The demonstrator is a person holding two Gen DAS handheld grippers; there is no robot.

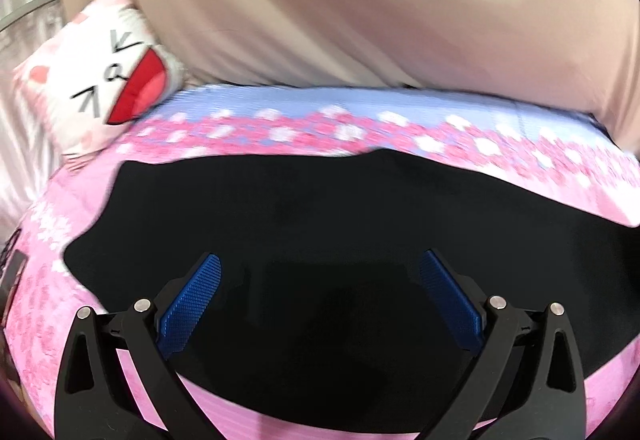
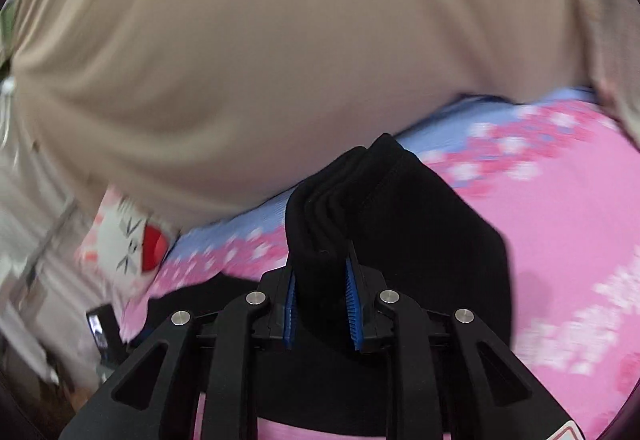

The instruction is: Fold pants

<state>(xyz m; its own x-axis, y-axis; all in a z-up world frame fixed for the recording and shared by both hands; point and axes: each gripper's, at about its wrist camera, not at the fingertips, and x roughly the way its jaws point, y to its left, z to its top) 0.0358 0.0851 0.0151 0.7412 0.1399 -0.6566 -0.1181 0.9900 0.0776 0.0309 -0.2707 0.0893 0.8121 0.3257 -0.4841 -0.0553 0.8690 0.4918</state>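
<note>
Left tool (image 1: pixel 320 272) is spread wide, blue pads (image 1: pixel 192 304) far apart with nothing between them, poised over the black pants (image 1: pixel 320 224); whether the tips touch the fabric is unclear. Right tool (image 2: pixel 320 276) is narrowed down on a bunched fold of the pants (image 2: pixel 320 240), blue pads (image 2: pixel 351 304) pressing both sides of the cloth, which sticks up past the tips in thick layered ridges with a stitched hem edge showing on the right. Pants lie on the bed, on a pink floral bedsheet (image 1: pixel 460 148) with a light-blue band along the far side. Left wrist view shows the pants spread as a broad flat black area from left to right, uneven edge at far left; it does not show the right tool or the lifted fold. Right wrist view shows the gripped bunch up close plus a flap of the pants running right and near, and more black cloth under the tool body. Cat-face pillow (image 1: pixel 104 88), white and pink with a red open mouth, sits at far left of the bed in both views. Person's beige top (image 1: pixel 340 0) fills the far part of both views. A small dark device (image 2: pixel 100 332) sits at the left bed edge in the right wrist view. Both frames motion-blurred.
</note>
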